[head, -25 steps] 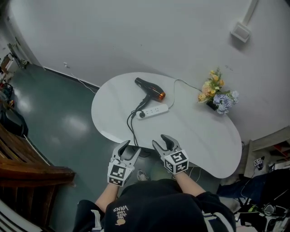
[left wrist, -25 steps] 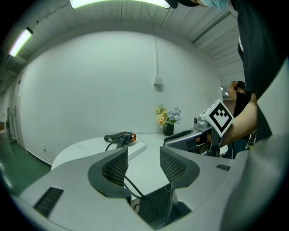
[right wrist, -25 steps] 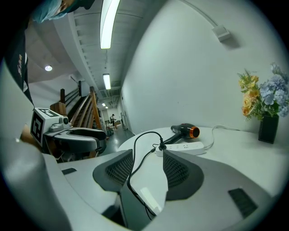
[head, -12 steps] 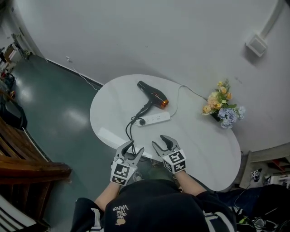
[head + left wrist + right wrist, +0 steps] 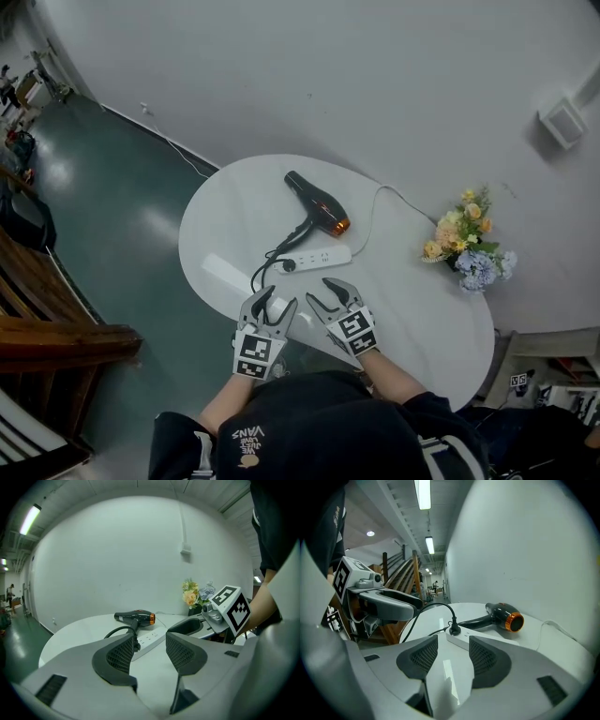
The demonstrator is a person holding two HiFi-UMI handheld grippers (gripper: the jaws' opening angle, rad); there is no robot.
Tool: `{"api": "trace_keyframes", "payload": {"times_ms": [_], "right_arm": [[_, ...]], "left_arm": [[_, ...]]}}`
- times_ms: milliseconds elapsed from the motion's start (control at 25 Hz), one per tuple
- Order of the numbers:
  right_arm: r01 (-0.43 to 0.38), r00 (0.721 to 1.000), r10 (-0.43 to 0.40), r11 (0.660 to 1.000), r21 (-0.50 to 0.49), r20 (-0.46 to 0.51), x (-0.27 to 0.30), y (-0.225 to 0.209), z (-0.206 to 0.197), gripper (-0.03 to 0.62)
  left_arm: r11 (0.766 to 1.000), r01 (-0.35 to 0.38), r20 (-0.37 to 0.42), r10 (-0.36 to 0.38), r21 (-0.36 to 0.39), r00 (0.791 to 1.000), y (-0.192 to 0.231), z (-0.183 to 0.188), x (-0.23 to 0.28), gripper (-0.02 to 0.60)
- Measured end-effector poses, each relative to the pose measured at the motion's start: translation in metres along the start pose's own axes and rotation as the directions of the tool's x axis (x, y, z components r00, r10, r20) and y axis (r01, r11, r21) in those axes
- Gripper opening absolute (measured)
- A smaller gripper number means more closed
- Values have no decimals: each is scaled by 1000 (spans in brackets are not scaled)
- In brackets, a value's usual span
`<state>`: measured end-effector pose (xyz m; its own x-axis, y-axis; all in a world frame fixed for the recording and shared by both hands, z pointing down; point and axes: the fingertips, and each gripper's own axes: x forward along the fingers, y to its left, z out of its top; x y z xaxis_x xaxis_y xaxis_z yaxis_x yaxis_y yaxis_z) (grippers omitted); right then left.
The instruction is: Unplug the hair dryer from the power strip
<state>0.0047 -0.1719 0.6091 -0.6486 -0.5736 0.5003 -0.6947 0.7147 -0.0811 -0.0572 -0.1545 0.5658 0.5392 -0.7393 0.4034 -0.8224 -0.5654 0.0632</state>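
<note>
While both tools hang over the near edge of the table, neither has hold of anything. The left gripper and the right gripper each have their two jaws moderately apart, with only bare tabletop between the ribbed pads.

Counted over, the white oval table bears one hair dryer, one power strip and one bunch of flowers. The hair dryer is black with an orange ring at its nozzle. It lies on its side toward the far edge, just beyond the strip. One black plug sits in the strip's end socket. Its black cord loops toward the near left edge, close to the left gripper. A second, white cord leaves the strip's other end and curves past the dryer toward the wall side.

Only the head view shows the whole table, with the flowers at its far right edge, well apart from the dryer. The right gripper view shows most plainly that the plug is seated upright in the strip. It also shows the left gripper close at its left. The left gripper view shows the right gripper's marker cube at its right, with the flowers behind it.

Round the table lies a glossy dark green floor. A pale curved wall carries one white box. Brown wooden framing stands at the left, and strip lights run along the ceiling.
</note>
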Motion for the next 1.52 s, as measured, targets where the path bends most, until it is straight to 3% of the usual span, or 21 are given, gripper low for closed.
{"api": "trace_keyframes", "payload": {"times_ms": [440, 800, 1000, 1320, 1520], "right_arm": [[-68, 997, 60, 988, -141, -55, 39, -29, -5, 192], [-76, 997, 64, 957, -281, -51, 55, -35, -3, 192], [-79, 996, 65, 947, -312, -56, 63, -36, -8, 192], [-89, 995, 73, 942, -323, -61, 69, -40, -12, 192], [-84, 995, 63, 941, -327, -75, 72, -42, -17, 192]], "left_arm": [[996, -72, -88, 67, -57, 994, 16, -11, 52, 215], [991, -135, -152, 132, -12, 980, 28, -20, 83, 215], [983, -181, -195, 180, 12, 964, 33, -24, 97, 215], [979, -202, -228, 197, -1, 954, 36, -29, 116, 215], [973, -230, -221, 225, 3, 949, 42, -29, 120, 148]]}}
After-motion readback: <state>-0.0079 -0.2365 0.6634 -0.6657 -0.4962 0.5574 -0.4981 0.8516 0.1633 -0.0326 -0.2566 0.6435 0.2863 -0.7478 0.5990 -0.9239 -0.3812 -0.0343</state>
